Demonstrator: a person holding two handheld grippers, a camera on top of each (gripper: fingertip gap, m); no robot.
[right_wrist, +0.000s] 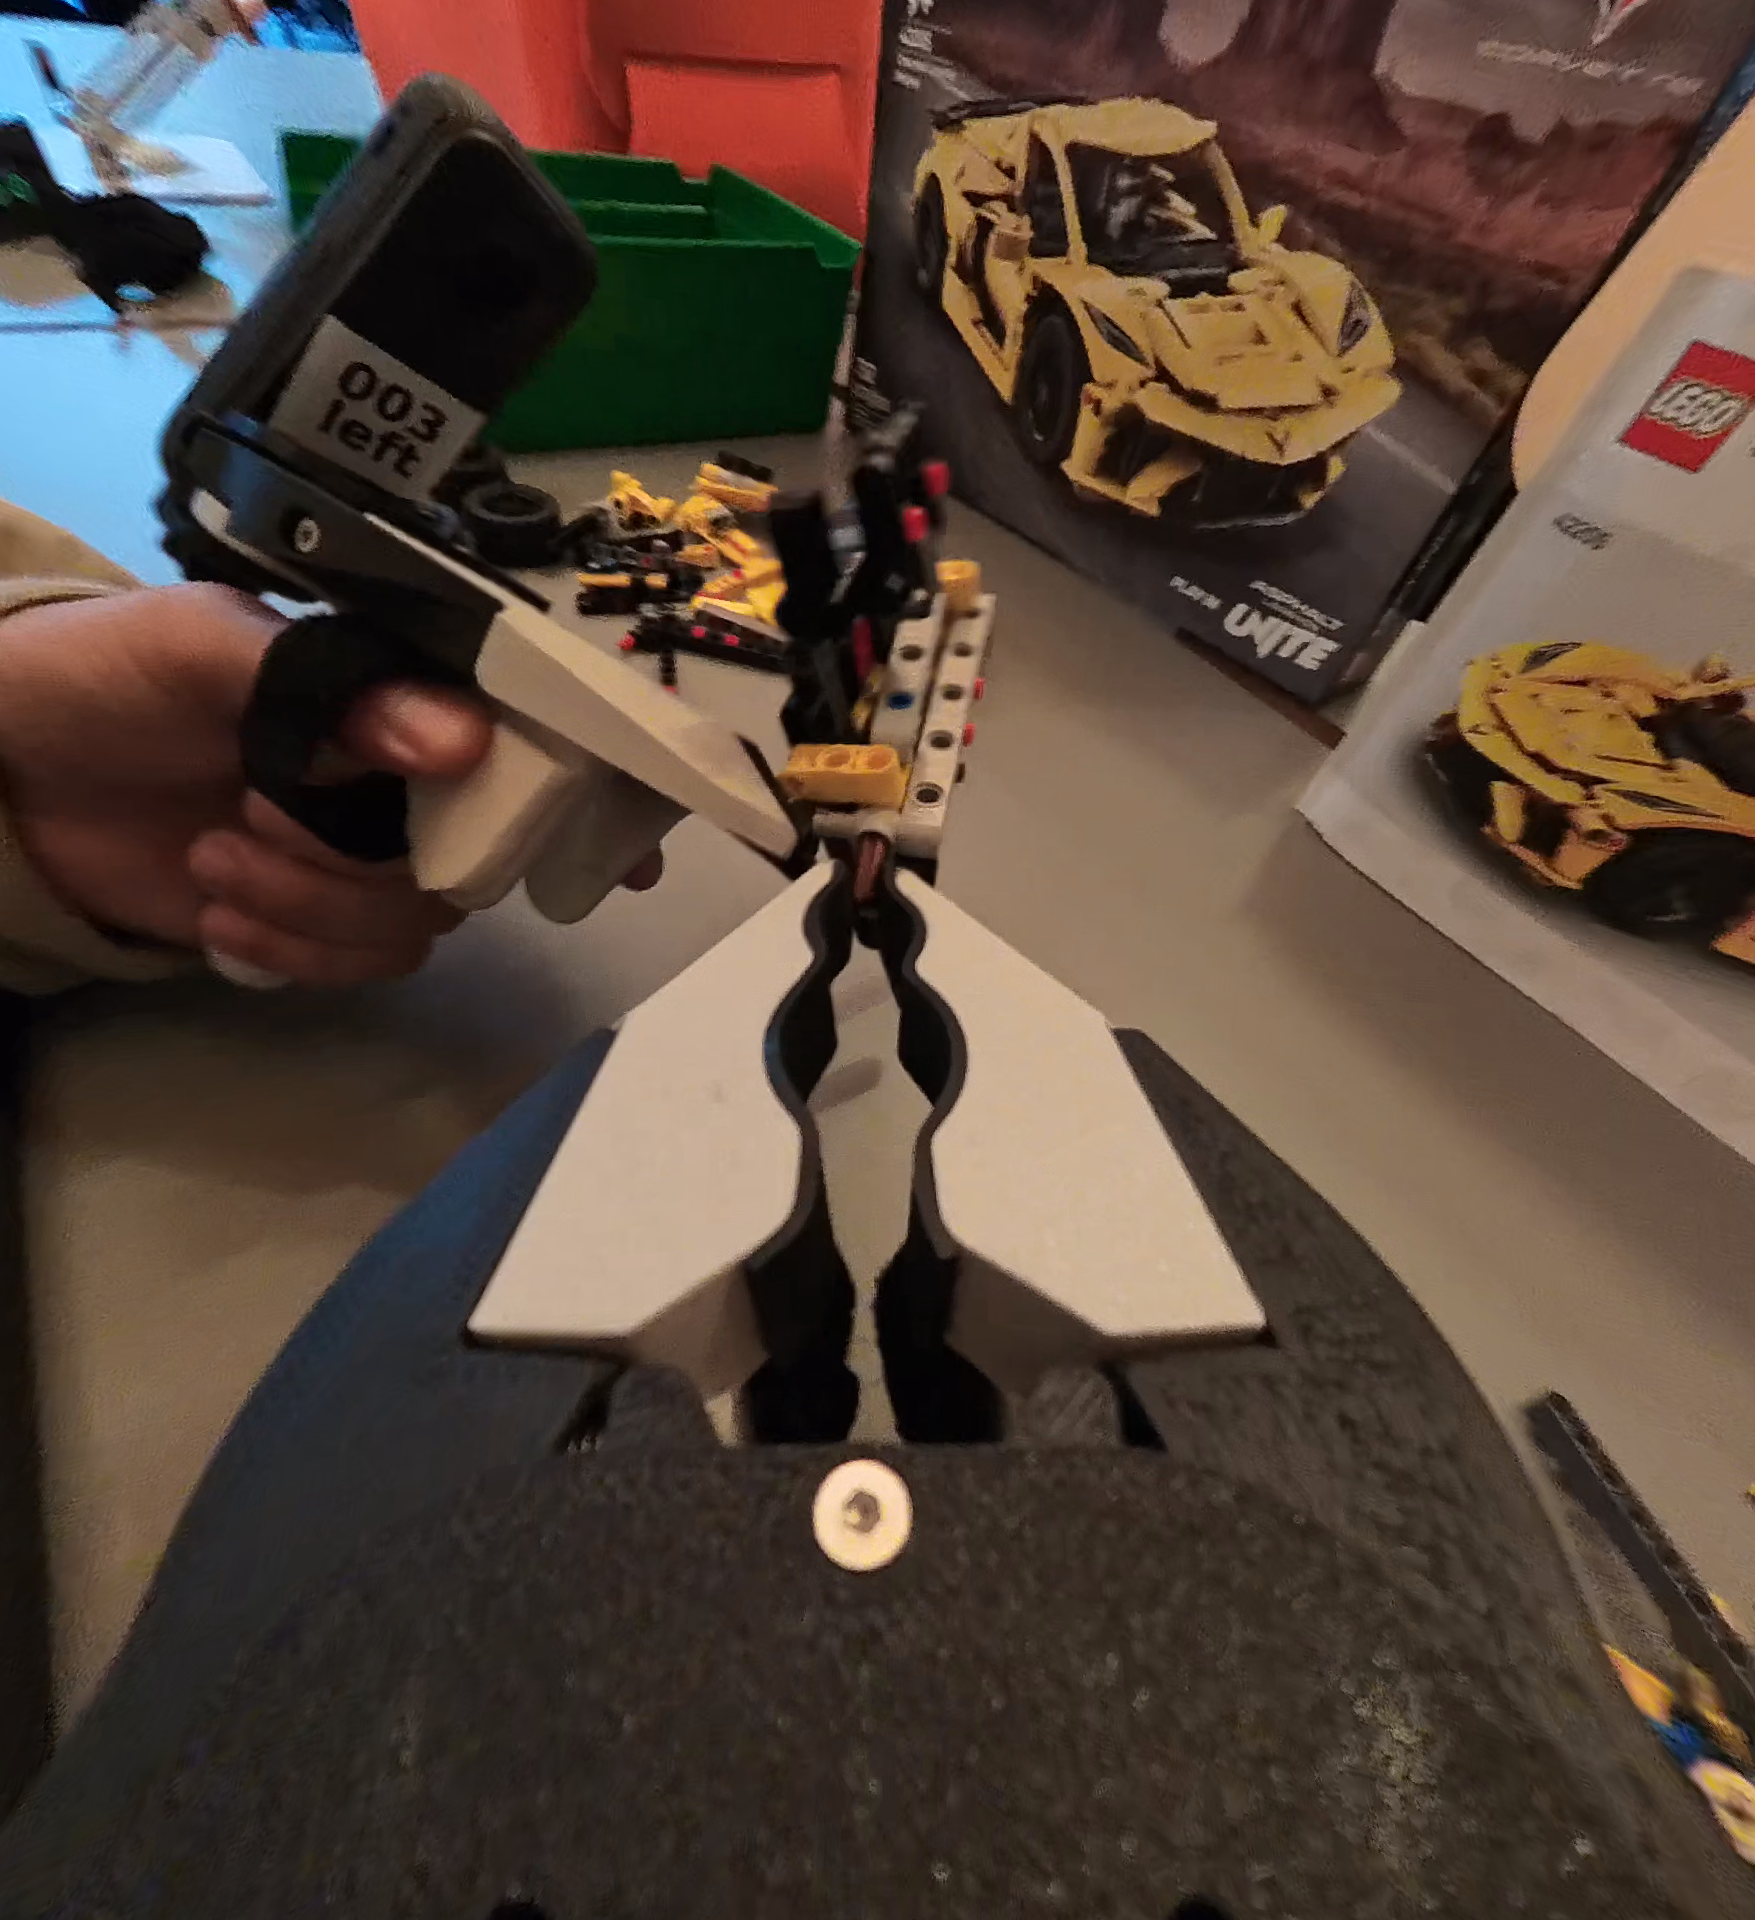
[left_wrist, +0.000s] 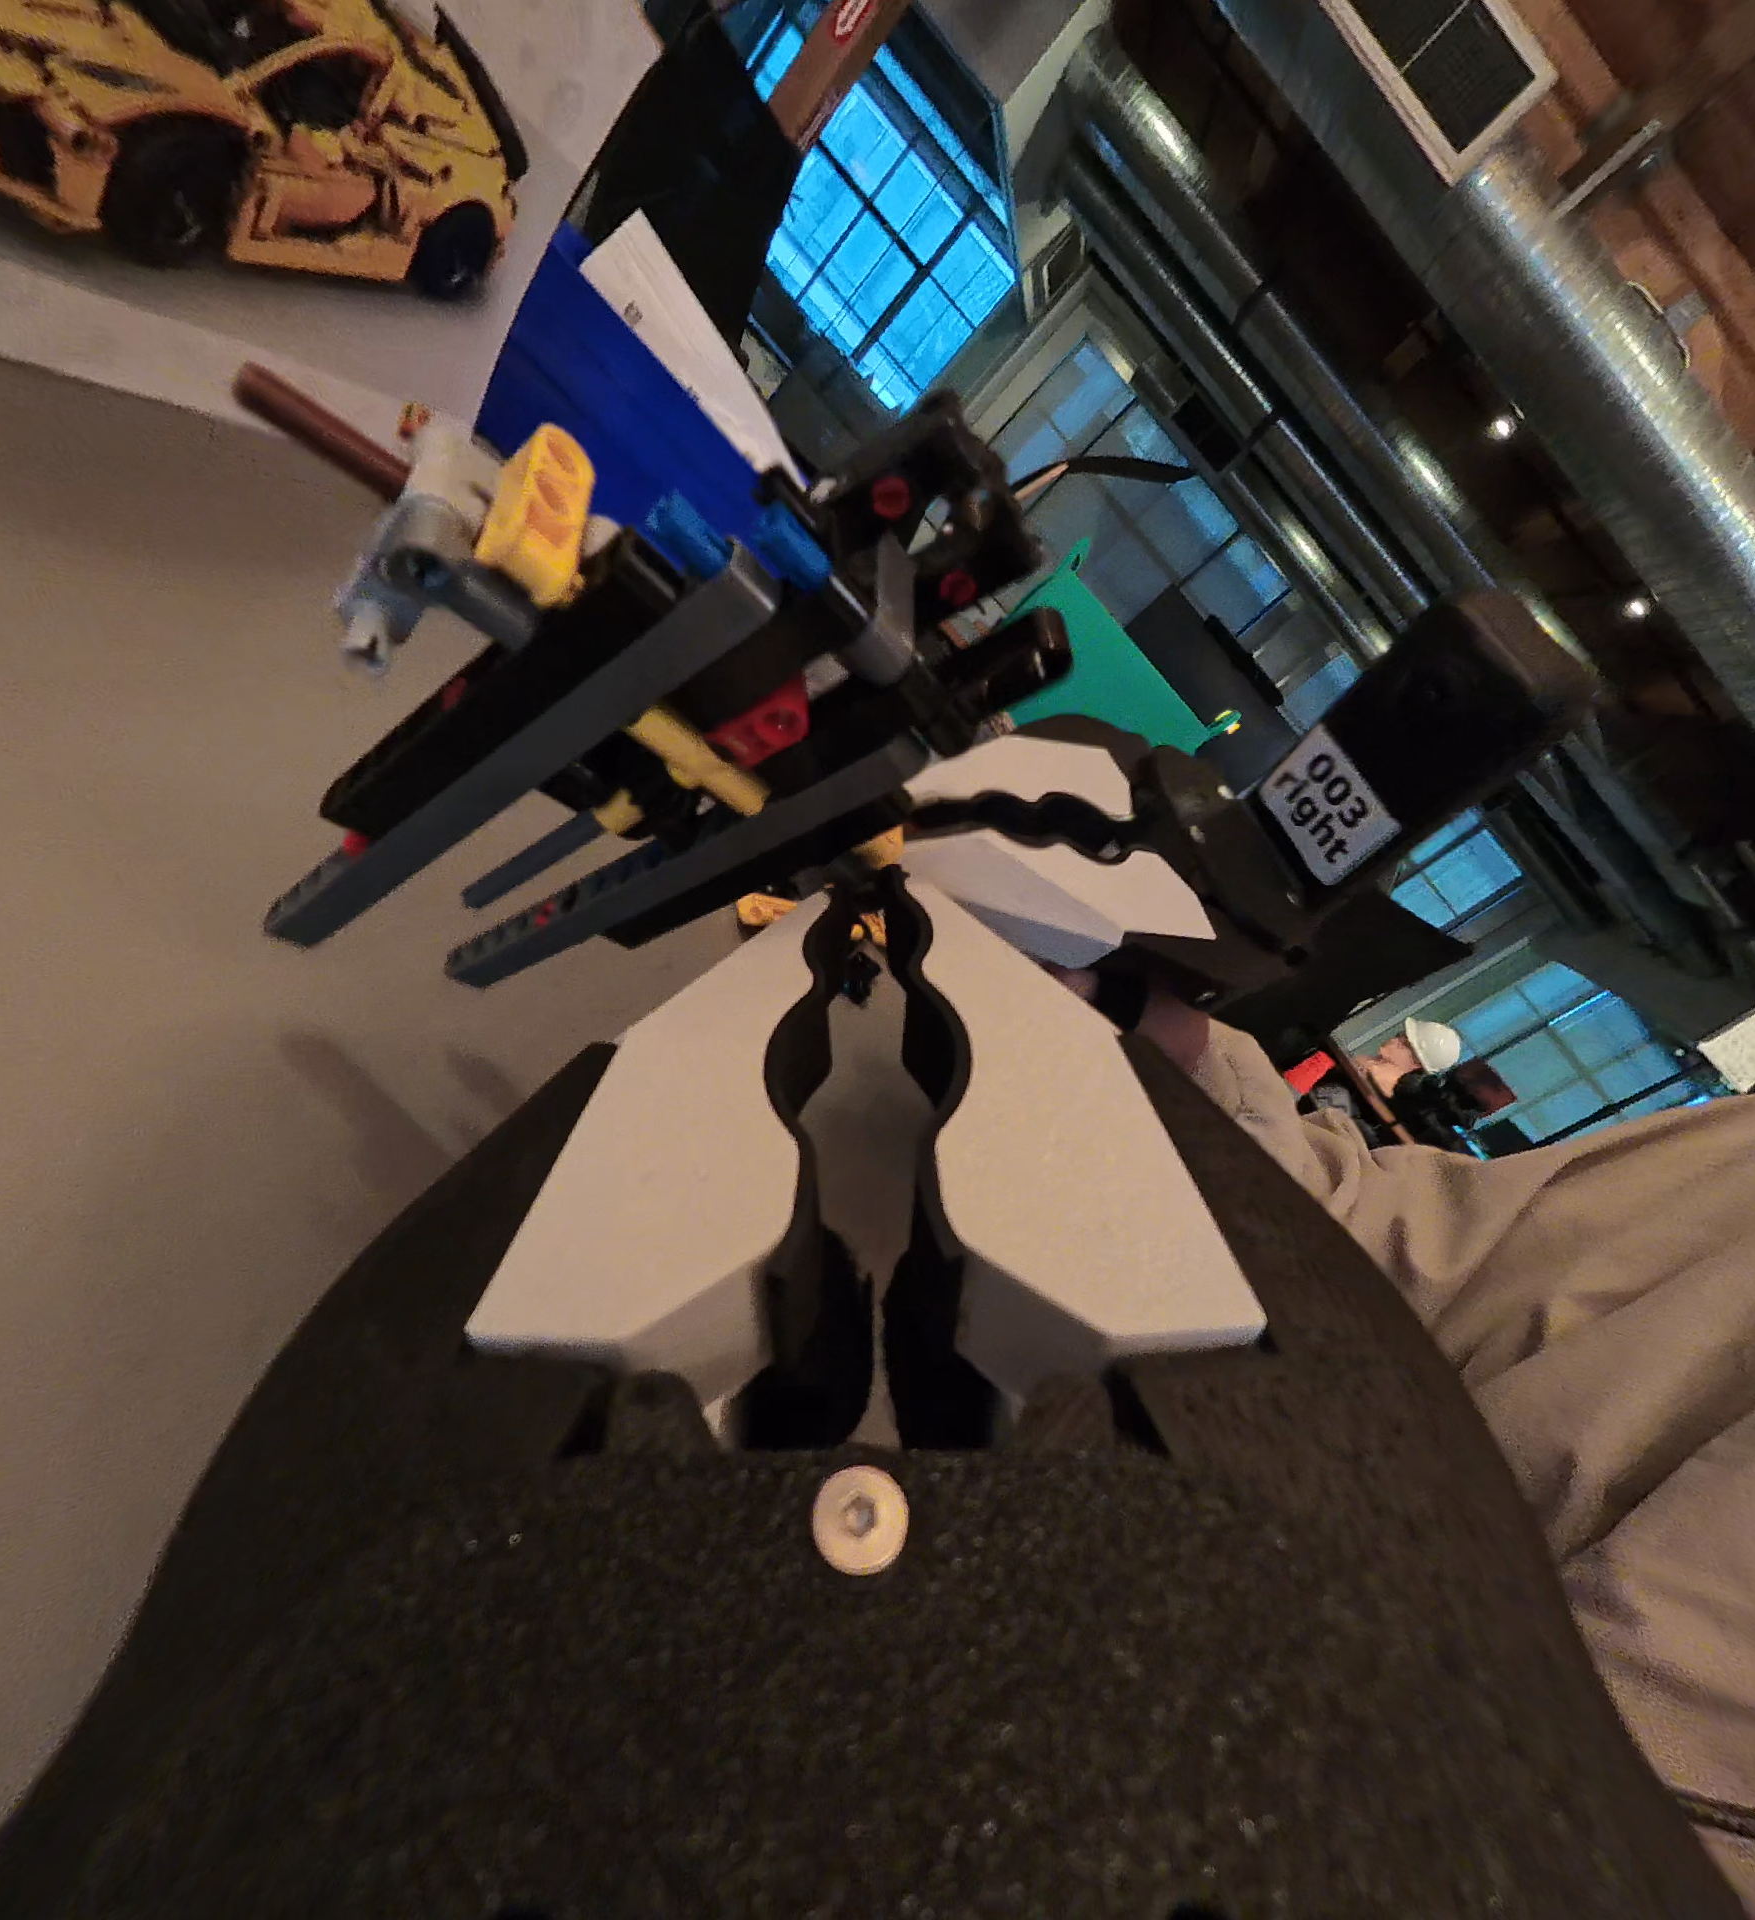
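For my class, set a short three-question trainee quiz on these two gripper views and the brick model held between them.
1. True or false: the left gripper is closed on the brick assembly.
2. What does the right gripper pinch at its tips: A) a brown rod, B) a tyre, C) the green bin?
3. Name the colour of the car pictured on the box behind the assembly.

Key: 1 true. 2 A, the rod sticking out of the assembly's end. 3 yellow.
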